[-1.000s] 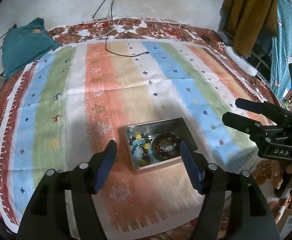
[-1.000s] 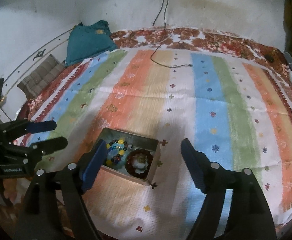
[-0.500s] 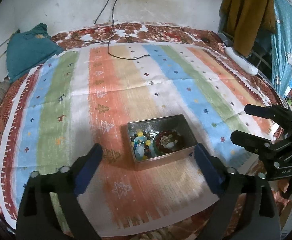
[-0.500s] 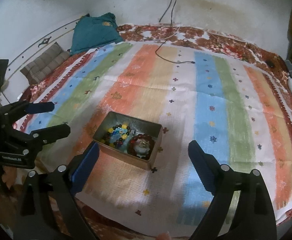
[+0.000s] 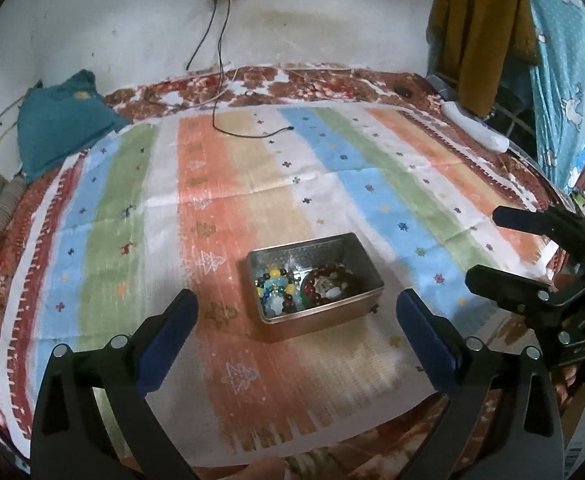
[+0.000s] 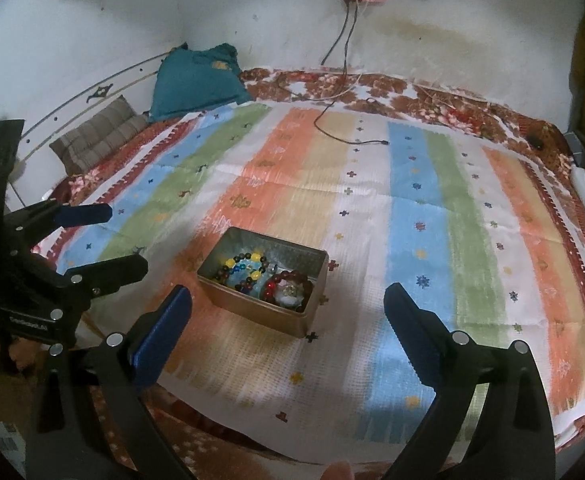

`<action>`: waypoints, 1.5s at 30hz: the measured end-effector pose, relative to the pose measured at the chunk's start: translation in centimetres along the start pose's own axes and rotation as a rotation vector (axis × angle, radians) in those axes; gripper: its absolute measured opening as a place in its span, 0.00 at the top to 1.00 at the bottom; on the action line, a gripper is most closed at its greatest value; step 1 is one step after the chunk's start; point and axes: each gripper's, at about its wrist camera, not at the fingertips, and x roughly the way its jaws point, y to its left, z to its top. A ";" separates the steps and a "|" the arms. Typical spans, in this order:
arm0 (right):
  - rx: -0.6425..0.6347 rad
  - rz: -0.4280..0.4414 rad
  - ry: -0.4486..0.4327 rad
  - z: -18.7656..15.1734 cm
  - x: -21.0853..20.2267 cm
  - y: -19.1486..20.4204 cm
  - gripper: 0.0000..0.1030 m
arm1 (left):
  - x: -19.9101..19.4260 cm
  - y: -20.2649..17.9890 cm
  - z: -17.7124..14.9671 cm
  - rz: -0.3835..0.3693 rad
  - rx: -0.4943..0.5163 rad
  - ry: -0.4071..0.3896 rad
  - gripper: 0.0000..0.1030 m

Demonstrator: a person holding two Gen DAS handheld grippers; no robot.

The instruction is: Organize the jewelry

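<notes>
On the bed [image 5: 44,264], a striped cloth [image 5: 252,184] is lying spread flat over a red floral sheet, reaching back toward the stained white wall [image 5: 132,20]. A teal pillow [image 5: 60,120] is sitting at the far left corner, and a black cable [image 5: 218,80] is hanging from a wall socket and trailing onto the cloth. Clothes [image 5: 480,32] are hanging at the right. Near the front edge of the cloth, a metal tin [image 5: 332,312] is standing open, with nothing lying between it and either tool. Inside it, a multicoloured bead bracelet [image 5: 276,288] is lying in the left half and a dark red bead bracelet [image 5: 324,284] in the right half. The left tool [image 5: 296,312] is hovering short of the tin, released wide and grasping nothing. The right tool [image 6: 288,308] is opening, its jaws wide apart and nothing between them. Compared with a second ago, both tools are standing wider and farther back from the tin, so more of the cloth's front edge is showing.
</notes>
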 end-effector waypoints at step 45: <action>0.014 0.034 -0.090 -1.2 -1.8 -0.3 0.05 | -1.9 -0.9 -0.5 0.065 0.035 -0.129 0.05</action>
